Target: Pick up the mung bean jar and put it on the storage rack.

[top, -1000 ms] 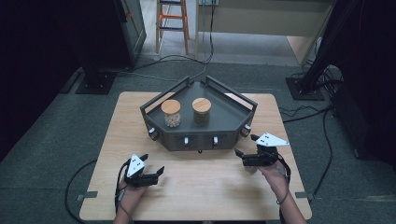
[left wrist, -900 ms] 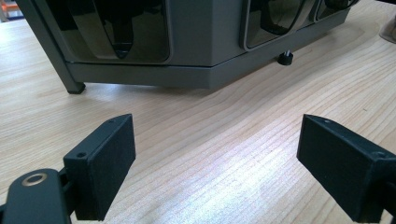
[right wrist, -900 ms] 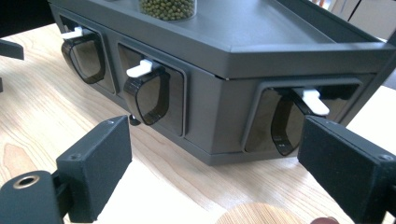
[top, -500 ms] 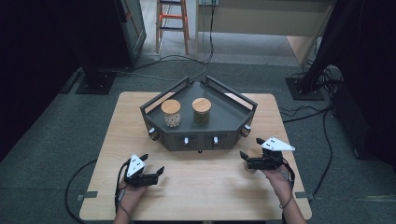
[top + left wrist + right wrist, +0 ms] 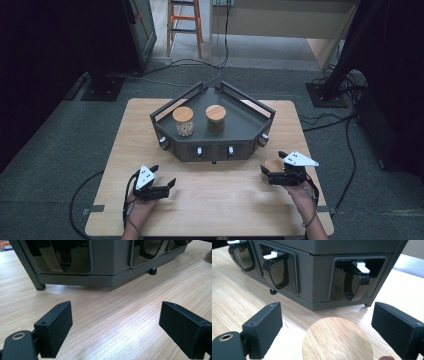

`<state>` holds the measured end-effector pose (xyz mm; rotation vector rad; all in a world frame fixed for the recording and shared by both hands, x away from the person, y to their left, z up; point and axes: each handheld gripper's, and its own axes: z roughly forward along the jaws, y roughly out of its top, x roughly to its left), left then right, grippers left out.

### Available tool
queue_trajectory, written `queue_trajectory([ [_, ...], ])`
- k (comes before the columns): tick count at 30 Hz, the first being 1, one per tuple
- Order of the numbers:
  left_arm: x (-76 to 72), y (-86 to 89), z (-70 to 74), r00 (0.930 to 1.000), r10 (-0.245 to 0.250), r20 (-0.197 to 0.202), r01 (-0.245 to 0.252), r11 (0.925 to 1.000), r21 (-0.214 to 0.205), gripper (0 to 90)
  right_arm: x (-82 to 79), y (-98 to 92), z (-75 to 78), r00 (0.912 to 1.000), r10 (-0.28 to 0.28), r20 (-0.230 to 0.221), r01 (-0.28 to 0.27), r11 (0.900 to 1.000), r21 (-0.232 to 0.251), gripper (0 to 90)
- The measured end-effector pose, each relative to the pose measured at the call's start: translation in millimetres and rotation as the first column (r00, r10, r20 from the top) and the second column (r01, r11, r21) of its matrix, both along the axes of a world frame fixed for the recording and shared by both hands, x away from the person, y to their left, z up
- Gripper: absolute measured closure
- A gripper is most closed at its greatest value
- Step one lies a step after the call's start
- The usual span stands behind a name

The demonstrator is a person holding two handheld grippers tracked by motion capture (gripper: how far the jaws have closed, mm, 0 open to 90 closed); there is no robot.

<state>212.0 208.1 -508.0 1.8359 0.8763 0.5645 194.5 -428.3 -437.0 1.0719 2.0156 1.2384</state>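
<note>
Fingers, high view: left gripper (image 5: 161, 188) spread apart with nothing between them, low over the desk (image 5: 225, 200) near its front left; right gripper (image 5: 272, 174) also apart, near the front right, with a round wooden lid (image 5: 272, 163) just beside its tips.
Rack, high view: grey angular rack (image 5: 240, 142) at the desk's middle, two wood-lidded jars (image 5: 183, 121) standing side by side on its tray, well apart from both grippers.
Hands, high view: both forearms come in from the bottom edge, one on each gripper.
Fingers, left gripper view: two black fingers (image 5: 53, 327) wide apart, released, bare desk (image 5: 117, 315) between them.
Rack, left gripper view: its grey front (image 5: 105, 265) fills the top, one small foot (image 5: 152, 271) on the desk.
Fingers, right gripper view: fingers (image 5: 263, 326) stand apart on either side of the lid (image 5: 337, 340), not pressing on it; whether the lid tops a jar I cannot tell.
Rack, right gripper view: dark dispenser windows with white levers (image 5: 360, 267) face the gripper, just behind the lid.
</note>
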Motion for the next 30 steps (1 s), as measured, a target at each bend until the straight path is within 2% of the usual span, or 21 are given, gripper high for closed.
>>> queue_trajectory([
  [9,0.2,-0.3,0.5,1.0,0.001,-0.003,-0.001,1.0,0.002,11.5,-2.8,-4.7,-6.4,0.9999,-0.007,-0.014,0.007,1.0,0.004,9.6],
  [16,-0.2,-0.2,0.4,1.0,0.001,-0.002,-0.001,1.0,0.002,11.5,-6.3,3.9,-15.2,0.999,-0.042,-0.016,0.042,0.9989,-0.022,7.4],
  [30,-0.5,-0.6,0.5,1.0,0.002,-0.003,-0.002,1.0,0.003,11.5,-5.2,-0.6,-28.6,0.9966,-0.058,-0.058,0.059,0.9982,0.012,7.4],
])
